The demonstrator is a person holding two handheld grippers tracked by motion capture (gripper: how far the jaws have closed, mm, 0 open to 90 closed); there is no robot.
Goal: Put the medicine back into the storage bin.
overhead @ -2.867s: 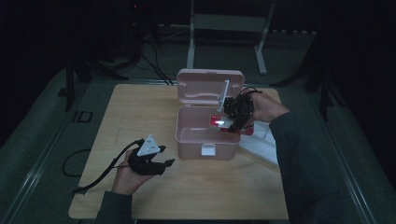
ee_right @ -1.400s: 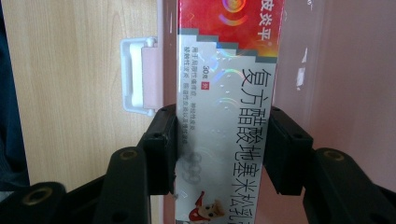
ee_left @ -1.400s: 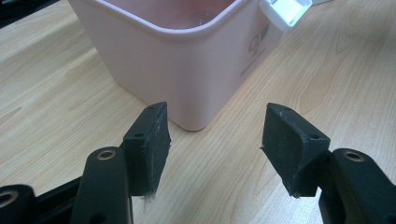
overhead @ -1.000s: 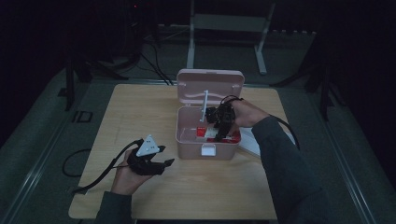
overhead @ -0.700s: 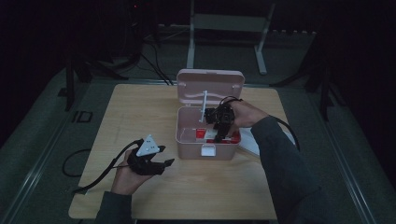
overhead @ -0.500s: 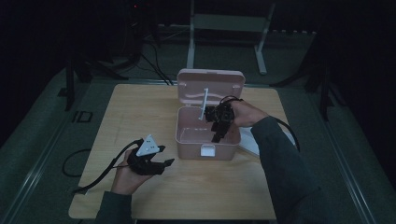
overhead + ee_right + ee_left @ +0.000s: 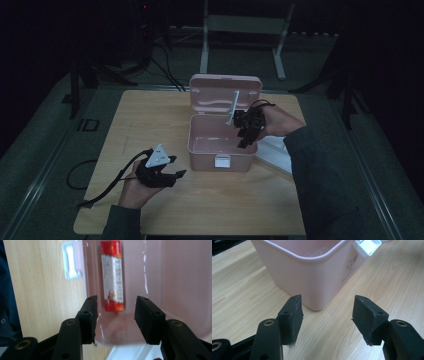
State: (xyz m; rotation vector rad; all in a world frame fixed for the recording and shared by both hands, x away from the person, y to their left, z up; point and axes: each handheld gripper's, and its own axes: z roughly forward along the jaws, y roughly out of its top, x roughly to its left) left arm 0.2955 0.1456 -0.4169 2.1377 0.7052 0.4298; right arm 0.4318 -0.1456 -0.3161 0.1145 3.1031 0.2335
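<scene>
Resting position: pink box (image 7: 222, 145) stands mid-table, nearer the far edge, lid (image 7: 225, 92) raised upright at its far side.
Box material: smooth glossy pink plastic, rounded corners, white latch (image 7: 222, 161) on the near wall.
Packet: red-and-white printed packet (image 7: 112, 275), long flat rectangle, lies on the box floor against the latch-side wall.
Packet axis: long axis runs along that wall; in the right gripper view it points straight away from the jaws.
Right gripper: right gripper (image 7: 115, 315) hangs over the box's right end, black jaws apart, nothing between them, packet just beyond the tips.
Left gripper: left gripper (image 7: 325, 315) rests low near the table's near-left corner, jaws spread wide, aimed at the box's corner, not touching it.
Jaw pads: matte black blocks, slightly frayed at the edges.
White tray: white tray (image 7: 274, 152) lies beside the box's right wall.
Surface: table (image 7: 150, 120) of light wood grain, rounded corners.
Room: dark, grey floor, metal frame legs (image 7: 245, 30) beyond the far edge.
</scene>
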